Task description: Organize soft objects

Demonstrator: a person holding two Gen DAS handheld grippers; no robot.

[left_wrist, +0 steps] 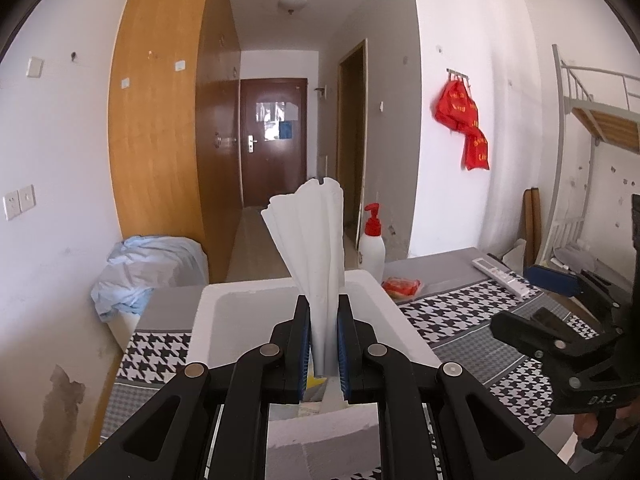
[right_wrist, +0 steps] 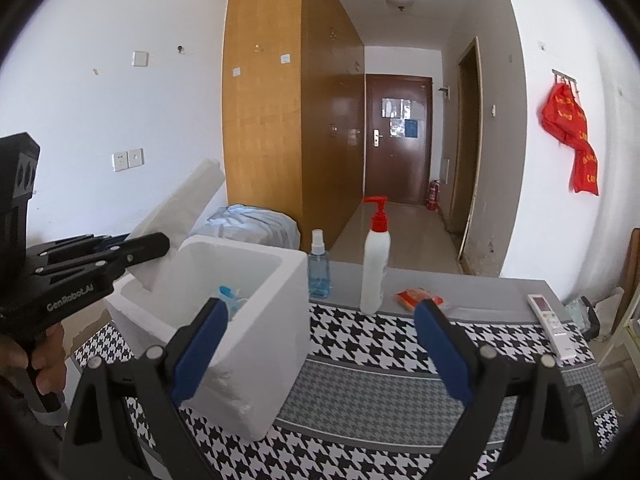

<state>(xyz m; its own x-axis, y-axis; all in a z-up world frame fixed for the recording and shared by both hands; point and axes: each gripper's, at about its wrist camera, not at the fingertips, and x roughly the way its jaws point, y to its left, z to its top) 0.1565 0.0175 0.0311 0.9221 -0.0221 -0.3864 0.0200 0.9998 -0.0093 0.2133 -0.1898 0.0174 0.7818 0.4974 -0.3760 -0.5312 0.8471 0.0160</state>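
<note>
Left gripper (left_wrist: 324, 332) is clamped tight on a white folded tissue (left_wrist: 316, 240), blue pads pinching its lower end while the rest fans up and out toward 12 o'clock. From the right wrist view the same tissue (right_wrist: 180, 208) sticks out of the left gripper (right_wrist: 136, 246) at about 1 o'clock, over the near-left corner of the white foam box (right_wrist: 248, 340). The foam box (left_wrist: 392, 312) sits open-topped on a black-and-white houndstooth cloth (right_wrist: 380, 344) that covers the table; something blue and white lies inside it, too small to identify. Right gripper (right_wrist: 320, 344) has its fingers spread wide with nothing between them, its left blue pad in front of the box's near wall, its right pad over the cloth; whether the left pad touches the box I cannot tell. In the left wrist view the right gripper (left_wrist: 516, 328) shows at 3 o'clock, only side-on. A hand (right_wrist: 44, 364) holds the left gripper's handle at 9 o'clock. Behind the box at 12 o'clock: a blue spray bottle (right_wrist: 318, 266), then a white pump bottle with a red top (right_wrist: 376, 264) to its right. A red-orange packet (right_wrist: 418, 298) lies just right of the pump bottle, a white remote (right_wrist: 552, 326) at 3 o'clock near the table edge. Red bags (right_wrist: 572, 136) hang on the wall at 2 o'clock.
</note>
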